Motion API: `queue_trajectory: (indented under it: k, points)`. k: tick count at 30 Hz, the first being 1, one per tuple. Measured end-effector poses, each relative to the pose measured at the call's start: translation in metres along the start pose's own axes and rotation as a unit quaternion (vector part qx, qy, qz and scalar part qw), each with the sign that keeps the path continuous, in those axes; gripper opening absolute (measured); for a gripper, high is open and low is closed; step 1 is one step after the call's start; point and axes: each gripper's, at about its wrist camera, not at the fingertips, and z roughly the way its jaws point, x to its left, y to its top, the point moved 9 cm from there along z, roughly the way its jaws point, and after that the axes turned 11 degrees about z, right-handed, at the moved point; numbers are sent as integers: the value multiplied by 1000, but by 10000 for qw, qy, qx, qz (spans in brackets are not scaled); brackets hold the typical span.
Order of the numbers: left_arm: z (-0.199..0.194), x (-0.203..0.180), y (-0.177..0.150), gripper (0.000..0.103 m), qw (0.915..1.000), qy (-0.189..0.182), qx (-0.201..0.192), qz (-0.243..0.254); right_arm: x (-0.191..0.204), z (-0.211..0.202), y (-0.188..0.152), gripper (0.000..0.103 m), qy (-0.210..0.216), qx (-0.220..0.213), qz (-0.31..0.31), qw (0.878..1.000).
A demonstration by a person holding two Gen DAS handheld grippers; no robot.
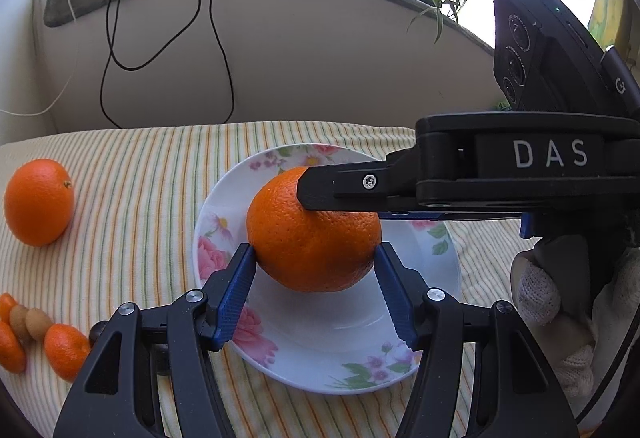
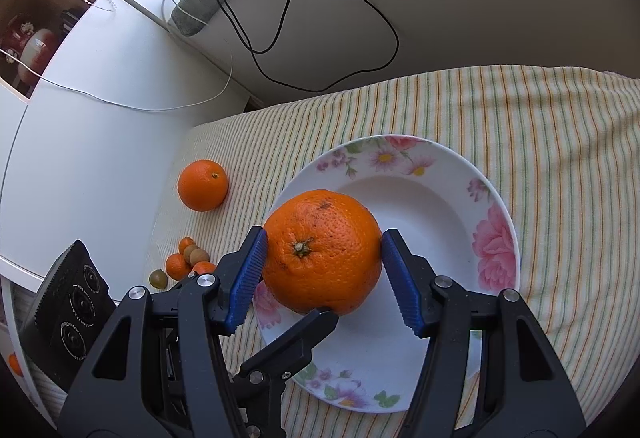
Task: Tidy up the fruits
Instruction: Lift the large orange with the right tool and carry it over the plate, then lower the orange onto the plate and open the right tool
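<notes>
Both grippers, left [image 1: 316,266] and right [image 2: 322,264], clamp crosswise, fingers half-spread.

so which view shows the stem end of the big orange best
The right wrist view: the big orange faces it with the stem plainly centred between the blue pads. The left wrist view shows only the orange's smooth flank above the plate; no stem visible.

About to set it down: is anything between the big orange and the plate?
Nothing visible: the plate's well under the orange is bare. The smaller orange lies apart on the cloth.
</notes>
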Motion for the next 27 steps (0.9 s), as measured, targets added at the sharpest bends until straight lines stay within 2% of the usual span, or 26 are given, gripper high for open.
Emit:
queue_trajectory:
  k: [13,15,27]
  points:
    - [11,-5,-6,63,9999,-3,157,71,-7,1,3,62,-146,-26,-65,9999]
    - [8,-4,-5,71,9999,63,119,85,-7,0,3,62,-95,-27,-39,9999]
    - [-19,-6,-5,72,9995,215,-52,233,-7,-22,3,70,-161,-392,-136,9990]
